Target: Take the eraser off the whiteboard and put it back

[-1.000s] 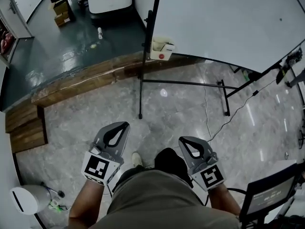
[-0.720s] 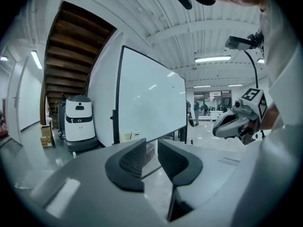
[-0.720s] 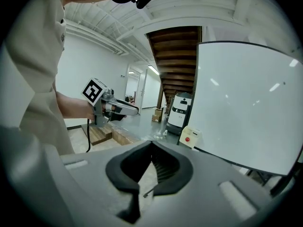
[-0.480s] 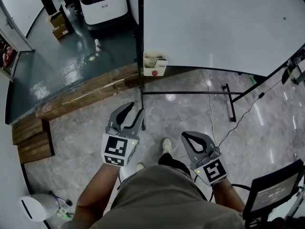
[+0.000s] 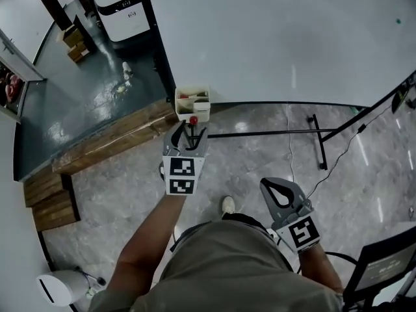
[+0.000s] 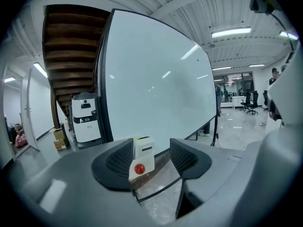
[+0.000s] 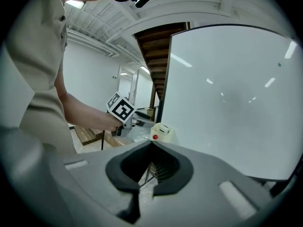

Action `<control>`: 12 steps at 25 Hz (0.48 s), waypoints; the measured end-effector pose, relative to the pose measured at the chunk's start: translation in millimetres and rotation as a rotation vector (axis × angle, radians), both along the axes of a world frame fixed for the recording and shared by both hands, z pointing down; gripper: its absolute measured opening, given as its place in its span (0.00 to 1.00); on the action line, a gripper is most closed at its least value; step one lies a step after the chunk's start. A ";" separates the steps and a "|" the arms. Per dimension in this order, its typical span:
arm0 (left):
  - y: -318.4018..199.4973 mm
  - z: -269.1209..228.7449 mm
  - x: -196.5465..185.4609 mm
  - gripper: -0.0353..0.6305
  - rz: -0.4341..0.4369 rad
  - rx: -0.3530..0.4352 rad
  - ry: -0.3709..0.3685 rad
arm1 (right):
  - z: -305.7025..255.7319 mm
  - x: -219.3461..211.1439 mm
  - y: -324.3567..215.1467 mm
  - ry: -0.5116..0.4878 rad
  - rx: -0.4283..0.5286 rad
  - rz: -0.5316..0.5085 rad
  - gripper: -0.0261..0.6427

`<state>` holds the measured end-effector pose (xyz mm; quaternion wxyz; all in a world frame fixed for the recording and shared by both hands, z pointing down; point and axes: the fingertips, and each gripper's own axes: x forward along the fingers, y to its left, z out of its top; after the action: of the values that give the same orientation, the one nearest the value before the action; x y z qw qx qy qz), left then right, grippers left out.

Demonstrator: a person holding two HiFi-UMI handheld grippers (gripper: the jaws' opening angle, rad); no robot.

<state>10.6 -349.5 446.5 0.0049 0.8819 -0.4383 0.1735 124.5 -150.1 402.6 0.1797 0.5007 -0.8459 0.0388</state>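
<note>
The left gripper (image 5: 189,132) is stretched out to the whiteboard's (image 5: 273,38) lower left corner. Its jaws have just been opening and stand wide. A cream box (image 5: 193,104) with a red dot (image 5: 193,119) hangs at that corner. In the left gripper view it lines up in the gap, untouched by either jaw. A white block (image 6: 143,148) standing in the box looks like the eraser. The right gripper (image 5: 275,186) hangs low by the person's body, jaws together on nothing.

A white machine (image 5: 117,8) stands on the dark floor (image 5: 78,103) beyond the wooden steps (image 5: 49,200), with cardboard boxes (image 5: 73,44) just beside it. A thin cable (image 5: 290,142) trails over the grey marble floor (image 5: 247,161).
</note>
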 end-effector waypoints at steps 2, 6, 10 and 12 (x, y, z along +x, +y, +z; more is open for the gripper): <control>-14.5 9.9 8.6 0.45 -0.030 -0.003 -0.010 | 2.0 15.8 -1.5 0.006 0.000 0.013 0.04; -35.6 27.6 15.2 0.49 -0.087 -0.010 -0.035 | 5.8 40.3 -3.0 0.021 -0.009 0.038 0.04; -61.9 41.6 34.5 0.52 -0.131 -0.030 -0.064 | 6.4 70.6 -16.4 0.031 -0.025 0.039 0.04; -71.2 49.0 39.1 0.53 -0.150 -0.030 -0.073 | 9.3 78.9 -20.4 0.033 -0.034 0.037 0.04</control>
<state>49.8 -420.7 495.5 0.0151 0.8395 -0.5005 0.2110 203.5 -170.5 411.9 0.2013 0.5136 -0.8327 0.0481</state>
